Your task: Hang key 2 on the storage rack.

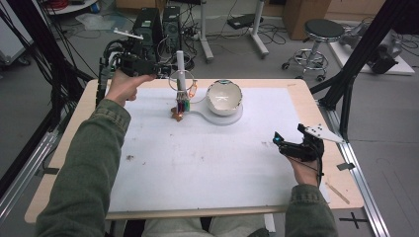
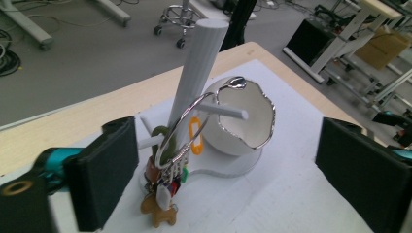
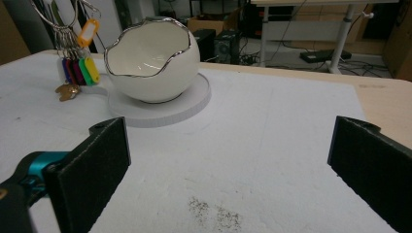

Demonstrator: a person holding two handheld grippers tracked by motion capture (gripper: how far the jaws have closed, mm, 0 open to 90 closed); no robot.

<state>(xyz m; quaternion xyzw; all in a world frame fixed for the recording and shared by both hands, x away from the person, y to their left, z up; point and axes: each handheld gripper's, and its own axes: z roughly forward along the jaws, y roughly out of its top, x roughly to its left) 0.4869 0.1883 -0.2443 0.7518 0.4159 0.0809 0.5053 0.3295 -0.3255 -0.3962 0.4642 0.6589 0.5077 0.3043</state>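
I see right gripper near me, jaws wide, above matte white surface. Farther: left gripper gaping, empty, just beside thin silver key ring with coloured plastic tags, hung on white post's peg. Beside it, glossy eggshell-shaped bowl, silver rim.

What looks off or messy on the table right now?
Nothing is spilled or knocked over. The key ring hangs on the white post's peg, tags dangling, and the eggshell-shaped bowl sits upright on its round base. Only oddity: dark speckled smudges on the white mat near the right gripper, plus a small one at the mat's left.
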